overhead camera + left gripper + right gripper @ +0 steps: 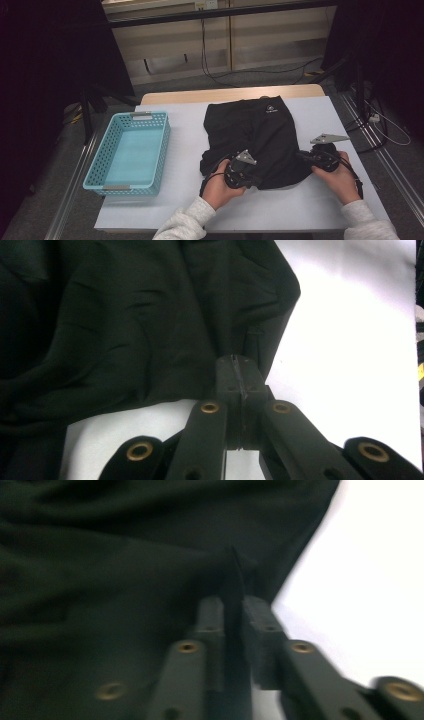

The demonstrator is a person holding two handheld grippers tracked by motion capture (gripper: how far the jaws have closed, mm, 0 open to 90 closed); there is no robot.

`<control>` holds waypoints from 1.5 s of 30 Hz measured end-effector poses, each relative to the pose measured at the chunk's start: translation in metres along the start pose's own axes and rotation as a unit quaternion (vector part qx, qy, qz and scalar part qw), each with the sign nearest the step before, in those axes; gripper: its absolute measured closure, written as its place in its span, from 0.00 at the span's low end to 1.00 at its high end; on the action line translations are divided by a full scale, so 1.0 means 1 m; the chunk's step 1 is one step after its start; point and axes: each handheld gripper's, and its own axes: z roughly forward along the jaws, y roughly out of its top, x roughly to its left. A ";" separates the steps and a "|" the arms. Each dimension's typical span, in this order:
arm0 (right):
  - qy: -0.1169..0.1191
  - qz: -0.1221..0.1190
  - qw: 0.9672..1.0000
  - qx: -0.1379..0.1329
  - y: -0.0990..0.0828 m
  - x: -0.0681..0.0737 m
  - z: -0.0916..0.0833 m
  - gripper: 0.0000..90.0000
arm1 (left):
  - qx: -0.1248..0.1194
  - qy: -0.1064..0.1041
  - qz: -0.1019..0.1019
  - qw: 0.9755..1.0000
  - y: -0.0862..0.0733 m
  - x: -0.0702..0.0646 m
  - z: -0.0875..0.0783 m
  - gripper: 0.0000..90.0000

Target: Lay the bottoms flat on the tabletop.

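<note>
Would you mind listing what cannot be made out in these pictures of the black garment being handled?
- Small white logo on the black garment, high view: too small to read.
- Left tongs, left gripper view: shut on the garment's edge; the pinched cloth is hidden between the jaws.
- Right tongs, right gripper view: blurred; a fold stands between the jaws.
- Garment's near hem, high view: hidden behind both hands.
- Blue basket: its far inner wall is hidden.
</note>
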 end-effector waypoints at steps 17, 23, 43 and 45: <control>0.005 0.004 1.000 0.020 -0.026 -0.008 -0.019 0.91 | -0.010 -0.011 0.020 1.000 0.004 -0.006 0.003 1.00; 0.021 0.000 0.999 0.041 -0.030 0.000 -0.031 1.00 | -0.009 -0.016 0.023 1.000 0.005 -0.007 0.004 1.00; 0.011 0.040 0.999 0.030 -0.058 -0.009 -0.072 0.71 | 0.009 -0.042 0.035 0.998 0.004 -0.017 0.007 1.00; 0.011 0.046 0.999 0.020 -0.051 -0.012 -0.063 0.69 | 0.017 -0.033 0.038 0.999 0.003 -0.019 0.006 1.00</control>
